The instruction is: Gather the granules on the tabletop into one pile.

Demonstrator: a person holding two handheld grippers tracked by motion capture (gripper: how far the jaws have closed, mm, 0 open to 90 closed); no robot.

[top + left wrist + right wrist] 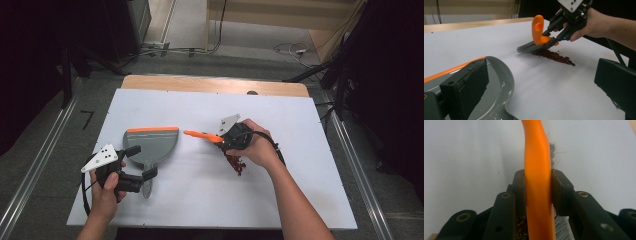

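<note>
A: Which items are shown on the white table (300,200) in the high view?

B: A grey dustpan (152,144) with an orange front lip is seen left of centre, its handle pointing toward the person. To its right, an orange-handled brush (202,135) is held level, and a small heap of dark red beans (235,164) lies just beside and below the right hand.

A: How is the right gripper (225,139) set?

B: Its jaws are pressed together on the brush handle (537,182); in the right gripper view the orange handle is seen pinched between the two black pads (560,188), with grey bristles showing behind it. In the left gripper view the bristle end (527,47) is seen lowered to the table, touching the near end of the line of beans (554,56).

A: And the left gripper (137,176)?

B: It is held at the dustpan's handle (146,186). In the left gripper view its jaws are seen spread, one over the grey pan (499,82), the other well apart over bare table. No pinch on the handle is visible.

A: How far are the beans from the dustpan?

B: They are well apart, with bare table between them.
</note>
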